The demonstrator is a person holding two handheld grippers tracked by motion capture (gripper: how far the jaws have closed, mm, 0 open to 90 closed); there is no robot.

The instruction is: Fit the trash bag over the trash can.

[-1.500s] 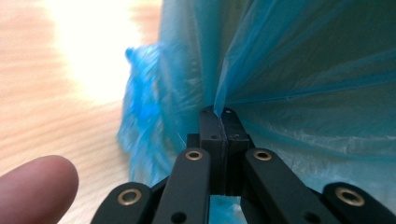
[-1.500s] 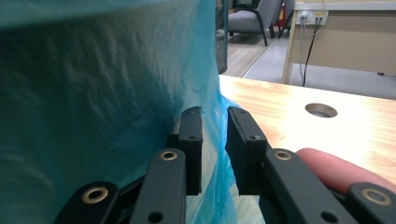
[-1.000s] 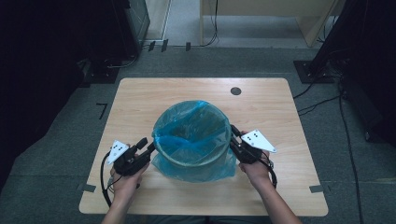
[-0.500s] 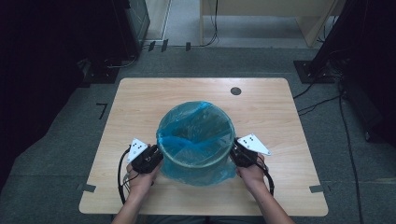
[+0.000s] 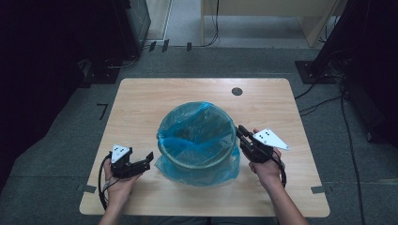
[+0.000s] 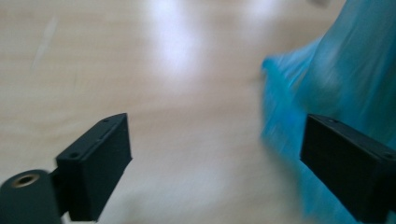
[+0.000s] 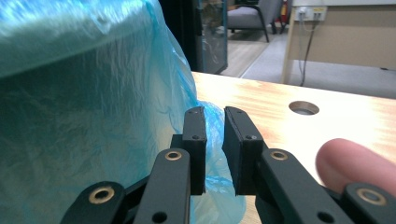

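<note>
A round bin lined with a blue plastic bag (image 5: 197,136) stands mid-table, and the bag's loose skirt (image 5: 199,174) spreads around its base. My left gripper (image 5: 147,161) lies low at the bin's left, apart from it. Its jaws have just been opening and stand wide over bare wood in the left gripper view (image 6: 215,154), with the bag (image 6: 345,79) beside the right jaw. My right gripper (image 5: 240,129) is at the bin's right rim. Its jaws have just eased slightly, with a narrow gap left, and a fold of bag (image 7: 215,135) fills it (image 7: 215,140).
The wooden table (image 5: 141,103) has a round cable hole (image 5: 237,91) at the back right. A fingertip (image 7: 350,163) rests beside the right gripper. Dark equipment and cables stand on the floor around the table.
My left gripper has let go of the bag, opened wide and drawn away to the left and down toward the table. The right gripper stays at the bin's right side.
</note>
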